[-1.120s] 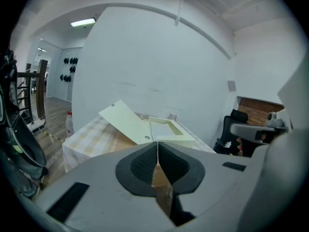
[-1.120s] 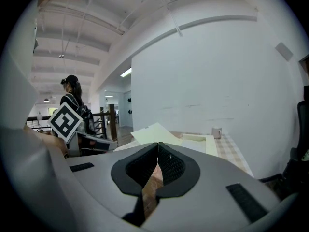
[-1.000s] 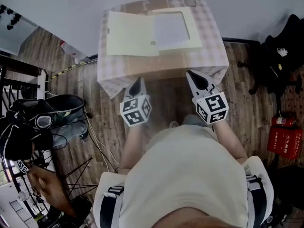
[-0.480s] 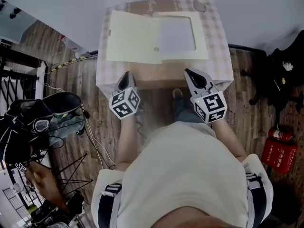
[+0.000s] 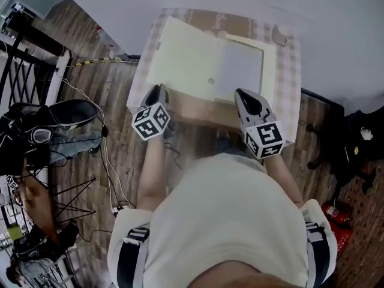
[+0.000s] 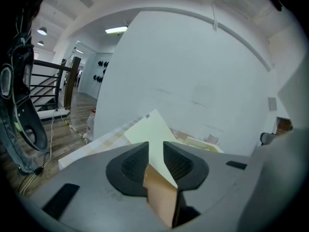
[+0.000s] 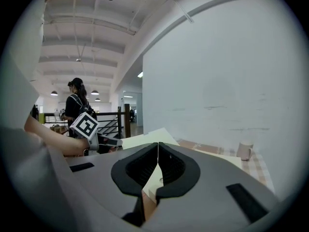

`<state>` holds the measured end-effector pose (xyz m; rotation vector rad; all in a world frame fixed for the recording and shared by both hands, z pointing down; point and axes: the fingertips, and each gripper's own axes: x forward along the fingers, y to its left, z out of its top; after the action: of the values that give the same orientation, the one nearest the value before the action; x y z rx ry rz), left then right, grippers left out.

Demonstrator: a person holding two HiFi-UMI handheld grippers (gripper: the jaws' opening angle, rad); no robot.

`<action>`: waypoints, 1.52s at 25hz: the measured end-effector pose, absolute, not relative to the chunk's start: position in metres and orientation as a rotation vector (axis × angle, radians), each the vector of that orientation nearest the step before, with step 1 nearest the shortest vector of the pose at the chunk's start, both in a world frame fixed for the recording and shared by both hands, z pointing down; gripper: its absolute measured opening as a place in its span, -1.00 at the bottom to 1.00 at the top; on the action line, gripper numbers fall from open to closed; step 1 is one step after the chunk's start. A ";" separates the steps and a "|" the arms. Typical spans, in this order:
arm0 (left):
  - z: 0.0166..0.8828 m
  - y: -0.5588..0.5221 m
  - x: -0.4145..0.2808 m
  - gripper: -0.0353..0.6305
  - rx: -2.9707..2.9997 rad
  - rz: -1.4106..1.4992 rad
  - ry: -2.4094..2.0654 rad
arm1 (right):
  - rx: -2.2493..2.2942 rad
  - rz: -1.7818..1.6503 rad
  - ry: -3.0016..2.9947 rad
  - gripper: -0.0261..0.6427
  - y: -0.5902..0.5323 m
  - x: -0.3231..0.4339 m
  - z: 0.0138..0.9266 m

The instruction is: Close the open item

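A cream folder (image 5: 192,62) lies open on the checked table (image 5: 289,95), its left flap spread flat and a white sheet (image 5: 243,69) in its right half. My left gripper (image 5: 157,89) is at the folder's near left corner; its jaws have just been opening, with a narrow gap and nothing between them. The left gripper view looks along that gripper (image 6: 156,146) at the folder (image 6: 153,129) ahead. My right gripper (image 5: 242,94) is shut at the near edge, below the white sheet. In the right gripper view its (image 7: 158,146) jaw tips meet, with the folder (image 7: 145,140) beyond.
A pale cup (image 5: 279,35) stands at the table's far right corner, also seen as the cup (image 7: 245,150). A white wall runs behind the table. A black bag (image 5: 66,125), cables and a stand crowd the floor at left. A red extinguisher (image 5: 335,212) is at right.
Both grippers have come forward from short of the table to its near edge, now at the folder. The left gripper has swung left toward the folder's near left corner.
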<state>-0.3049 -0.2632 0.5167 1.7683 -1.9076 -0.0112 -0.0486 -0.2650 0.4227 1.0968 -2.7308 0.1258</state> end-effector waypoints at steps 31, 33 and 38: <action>0.504 -0.275 -0.334 -0.76 1.494 -0.069 -2.122 | 0.956 0.108 -2.816 -0.92 -0.348 -0.029 0.415; 0.492 -0.277 -0.327 -0.79 1.532 -0.089 -2.114 | 0.968 0.097 -2.816 -0.92 -0.348 -0.027 0.413; 0.471 -0.279 -0.303 -0.84 1.615 -0.168 -2.070 | 0.987 0.066 -2.772 -0.92 -0.335 -0.019 0.422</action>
<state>-0.3031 -0.2787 0.4706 1.6153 -2.0704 -0.1681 -0.0194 -0.3352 0.4217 0.9872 -2.7722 0.0660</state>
